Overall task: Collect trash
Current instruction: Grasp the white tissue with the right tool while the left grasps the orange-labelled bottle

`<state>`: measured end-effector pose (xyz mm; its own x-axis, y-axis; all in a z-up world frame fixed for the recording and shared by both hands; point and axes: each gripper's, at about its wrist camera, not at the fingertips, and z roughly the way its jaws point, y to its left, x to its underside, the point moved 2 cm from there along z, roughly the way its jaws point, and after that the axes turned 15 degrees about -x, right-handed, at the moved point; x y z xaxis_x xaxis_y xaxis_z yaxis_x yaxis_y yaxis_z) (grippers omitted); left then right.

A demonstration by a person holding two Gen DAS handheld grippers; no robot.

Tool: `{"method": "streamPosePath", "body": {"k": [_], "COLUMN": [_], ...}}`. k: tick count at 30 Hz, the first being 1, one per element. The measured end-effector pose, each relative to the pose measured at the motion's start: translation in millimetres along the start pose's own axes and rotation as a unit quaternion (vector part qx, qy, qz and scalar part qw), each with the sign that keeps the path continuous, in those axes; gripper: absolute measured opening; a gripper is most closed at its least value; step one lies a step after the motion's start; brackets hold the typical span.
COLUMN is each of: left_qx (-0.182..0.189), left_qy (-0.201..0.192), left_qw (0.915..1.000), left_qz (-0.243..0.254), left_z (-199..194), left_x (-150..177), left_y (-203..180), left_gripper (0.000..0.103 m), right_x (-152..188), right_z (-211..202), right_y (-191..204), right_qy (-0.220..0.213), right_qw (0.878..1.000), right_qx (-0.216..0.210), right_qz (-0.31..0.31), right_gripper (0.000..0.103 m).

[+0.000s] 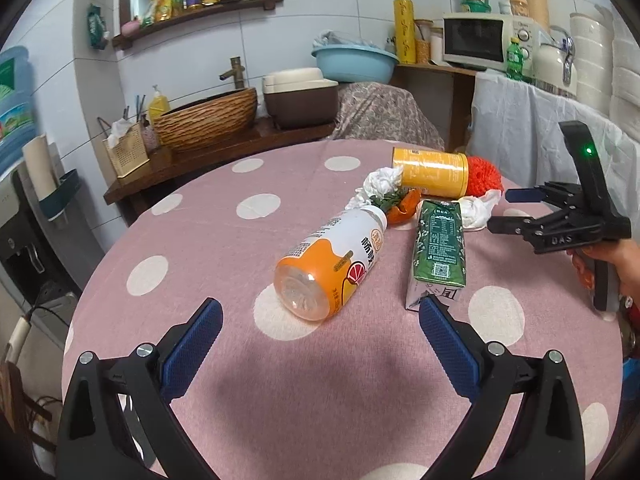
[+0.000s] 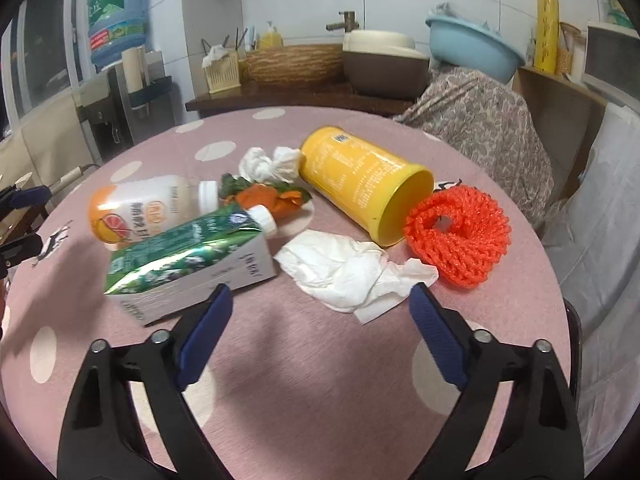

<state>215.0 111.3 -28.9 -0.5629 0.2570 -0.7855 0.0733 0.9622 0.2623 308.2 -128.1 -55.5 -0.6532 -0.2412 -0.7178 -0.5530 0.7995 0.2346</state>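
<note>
Polka-dot tablecloth point(image 1: 208, 248), woven basin point(image 1: 206, 118), microwave point(image 1: 486, 38), blue tub point(image 1: 352, 64)

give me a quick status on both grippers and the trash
Left hand-held gripper open, facing orange bottle. Right hand-held gripper open over crumpled tissue. Nothing picked up. Green carton close alongside.

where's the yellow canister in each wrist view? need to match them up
Left wrist: yellow canister lies on its side, upper centre-right, at the far end of the trash pile.
Right wrist: yellow canister lies at centre, open mouth facing lower right.
Shared landmark: orange mesh scrubber beside the canister's open end.
</note>
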Motion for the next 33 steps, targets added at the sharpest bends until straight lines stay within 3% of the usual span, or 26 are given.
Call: {"method": "streamPosePath", "body": {"k": [3, 8, 12, 15, 26, 31, 33], "left_qx": [0.004, 0.014, 0.029, 0.036, 0.023, 0.020, 0.023], "left_qy": [0.001, 0.014, 0.034, 0.067, 0.126, 0.149, 0.152], "left_qw": [0.9998, 0.9981, 0.9913, 0.9844, 0.9563, 0.9503, 0.9494], "left_qz": [0.022, 0.059, 0.124, 0.159, 0.263, 0.273, 0.274], "left_z": [7.4, 21.1, 37.4, 55.2, 93.5, 104.7, 106.0], "left_x": [-7.8, -24.2, -39.1, -45.9, -46.1, -42.6, -40.5], "left_y": [-4.6, -11.8, -25.3, -33.8, -49.7, -49.0, -48.8], "left_gripper": [0.098, 0.098, 0.098, 0.098, 0.098, 0.081, 0.068], "right_x": [-4.1, -9.8, -8.0, -6.4, 0.5, 0.1, 0.5], "right_z": [16.5, 39.7, 45.2, 43.5, 28.0, 24.3, 23.6], "right_y": [-5.5, -10.5, -12.5, -11.0, -2.6, 1.7, 4.2], "right_qy": [0.020, 0.057, 0.069, 0.069, 0.051, 0.046, 0.046], "right_qw": [1.000, 0.998, 0.997, 0.997, 0.998, 0.999, 0.998], "right_qx": [0.010, 0.021, 0.024, 0.020, 0.006, 0.000, 0.002], "right_qz": [-0.009, -0.020, -0.019, -0.023, -0.024, -0.028, -0.033], "right_gripper": [0.083, 0.065, 0.034, 0.024, 0.020, 0.020, 0.020]}}
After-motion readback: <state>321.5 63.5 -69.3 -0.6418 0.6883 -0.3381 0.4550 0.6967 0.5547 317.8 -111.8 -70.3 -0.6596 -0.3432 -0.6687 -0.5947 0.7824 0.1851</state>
